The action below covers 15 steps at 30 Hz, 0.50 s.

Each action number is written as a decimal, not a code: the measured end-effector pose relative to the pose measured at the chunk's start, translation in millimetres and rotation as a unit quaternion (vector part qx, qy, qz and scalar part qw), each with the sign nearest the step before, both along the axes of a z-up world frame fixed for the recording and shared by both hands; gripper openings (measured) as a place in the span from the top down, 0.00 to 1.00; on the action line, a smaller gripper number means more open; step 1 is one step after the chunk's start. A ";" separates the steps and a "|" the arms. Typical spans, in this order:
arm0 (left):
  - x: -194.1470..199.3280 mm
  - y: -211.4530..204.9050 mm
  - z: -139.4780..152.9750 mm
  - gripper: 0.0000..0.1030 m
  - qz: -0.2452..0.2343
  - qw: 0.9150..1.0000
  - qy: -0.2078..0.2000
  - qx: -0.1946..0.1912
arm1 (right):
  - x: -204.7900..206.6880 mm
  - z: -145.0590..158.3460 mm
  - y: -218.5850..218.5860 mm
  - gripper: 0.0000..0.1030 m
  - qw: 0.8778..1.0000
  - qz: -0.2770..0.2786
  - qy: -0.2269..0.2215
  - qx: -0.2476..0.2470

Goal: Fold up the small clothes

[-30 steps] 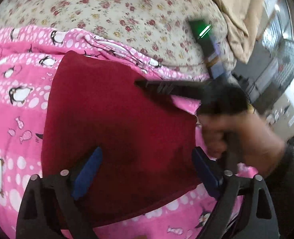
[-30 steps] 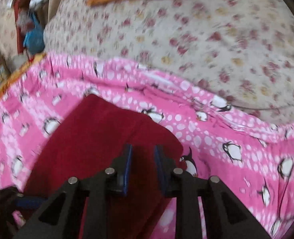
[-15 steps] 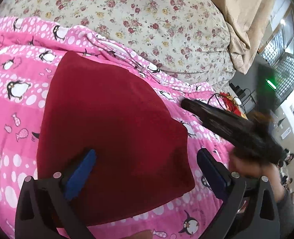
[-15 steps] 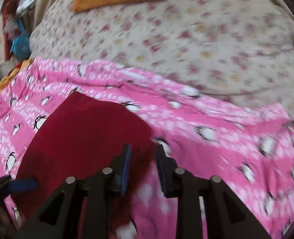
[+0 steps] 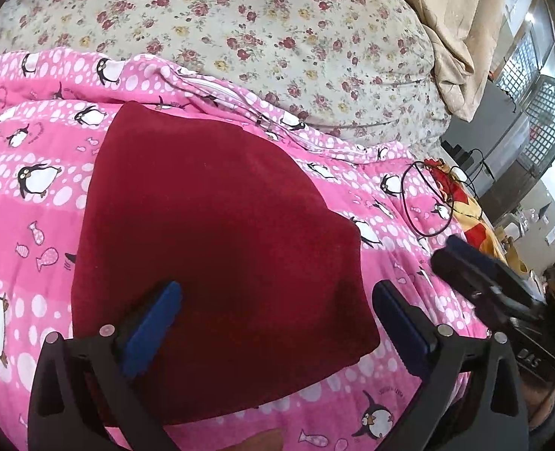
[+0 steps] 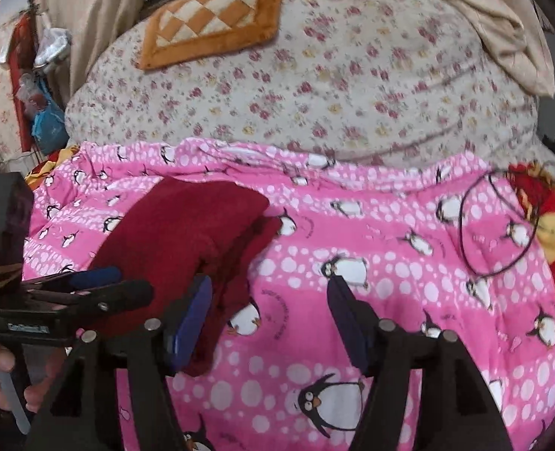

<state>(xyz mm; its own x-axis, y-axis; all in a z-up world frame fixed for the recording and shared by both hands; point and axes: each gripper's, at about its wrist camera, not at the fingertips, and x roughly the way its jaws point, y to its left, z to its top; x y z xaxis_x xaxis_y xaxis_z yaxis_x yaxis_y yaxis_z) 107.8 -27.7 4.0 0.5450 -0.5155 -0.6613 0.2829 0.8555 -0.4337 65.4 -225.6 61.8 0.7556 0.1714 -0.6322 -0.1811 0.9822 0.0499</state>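
Observation:
A dark red folded cloth (image 5: 217, 248) lies flat on the pink penguin blanket (image 5: 33, 173). My left gripper (image 5: 277, 315) is open and empty, its blue pads spread above the cloth's near edge. In the right wrist view the cloth (image 6: 187, 229) lies at the left, showing stacked folded layers. My right gripper (image 6: 270, 315) is open and empty over the blanket (image 6: 390, 263), just right of the cloth. The right gripper shows at the left wrist view's right edge (image 5: 476, 274). The left gripper shows at the right wrist view's left edge (image 6: 100, 289).
A floral quilt (image 5: 277, 45) lies behind the blanket, with an orange checked cushion (image 6: 210, 22) on it. A thin black cable loop (image 5: 428, 203) lies on the blanket's right side near a red and yellow cloth (image 5: 465, 210). Beige fabric (image 5: 454, 37) hangs at the back right.
My right gripper was shut over the cloth; it has pulled away to the right and opened. My left gripper stayed open over the cloth's near edge.

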 end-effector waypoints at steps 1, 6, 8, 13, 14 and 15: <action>0.3 0.1 -0.1 0.13 0.001 1.000 0.000 -0.002 | -3.0 3.2 2.1 0.28 1.000 -0.008 -0.014 -0.014; 0.8 0.7 -0.7 0.13 0.005 1.000 -0.002 -0.005 | -7.9 7.8 -0.5 0.11 0.998 -0.051 -0.039 -0.022; 0.4 0.7 -0.9 0.13 0.006 1.000 -0.002 -0.005 | -2.2 4.6 -7.0 0.12 0.998 -0.066 -0.009 -0.003; 1.9 -0.3 -1.9 0.13 0.006 1.000 0.002 -0.001 | -0.3 1.4 -5.7 0.15 0.997 -0.067 0.001 -0.025; 2.5 0.1 -2.7 0.13 0.006 1.000 0.005 -0.003 | -0.8 0.4 -4.6 0.15 0.998 -0.060 0.001 -0.024; 3.4 0.8 -3.6 0.13 0.007 1.000 0.009 -0.005 | -0.8 -1.7 -4.7 0.15 0.998 -0.058 0.005 -0.021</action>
